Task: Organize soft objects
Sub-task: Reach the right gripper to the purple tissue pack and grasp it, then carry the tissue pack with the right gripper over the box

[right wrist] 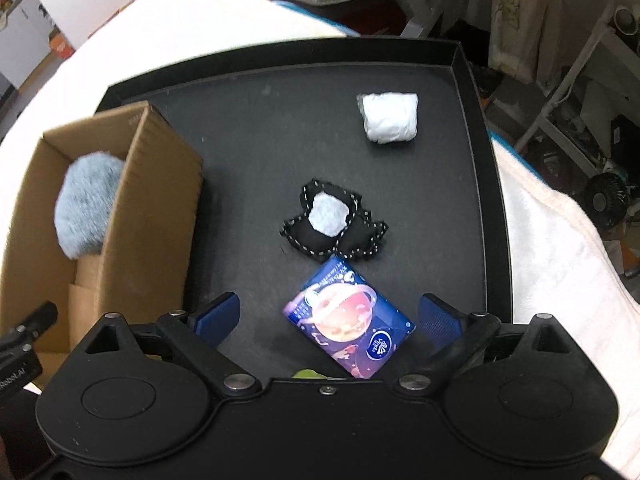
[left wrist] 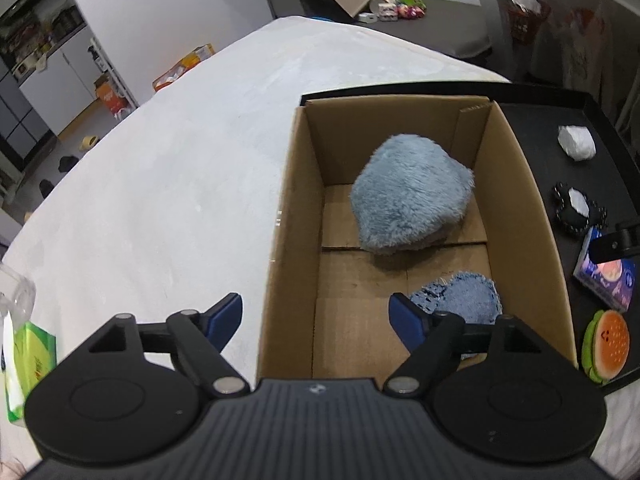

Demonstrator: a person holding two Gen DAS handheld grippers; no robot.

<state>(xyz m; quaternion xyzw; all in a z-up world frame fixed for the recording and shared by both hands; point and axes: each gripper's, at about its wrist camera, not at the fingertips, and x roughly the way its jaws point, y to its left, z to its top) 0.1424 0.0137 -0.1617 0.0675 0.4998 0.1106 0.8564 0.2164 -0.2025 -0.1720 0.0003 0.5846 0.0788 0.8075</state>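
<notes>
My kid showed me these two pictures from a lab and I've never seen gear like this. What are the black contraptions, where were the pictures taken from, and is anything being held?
Each is a handheld claw with a camera looking along its blue fingers. The left claw hangs open over a cardboard box holding a fluffy blue plush and a blue cloth. The right claw hangs open over a black tray with a purple tissue pack between its fingers, a black pouch and a white bundle. Nothing is held.

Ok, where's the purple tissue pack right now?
On the black tray, between the open right hand-held gripper fingers, just below the black pouch in the right wrist view.
</notes>
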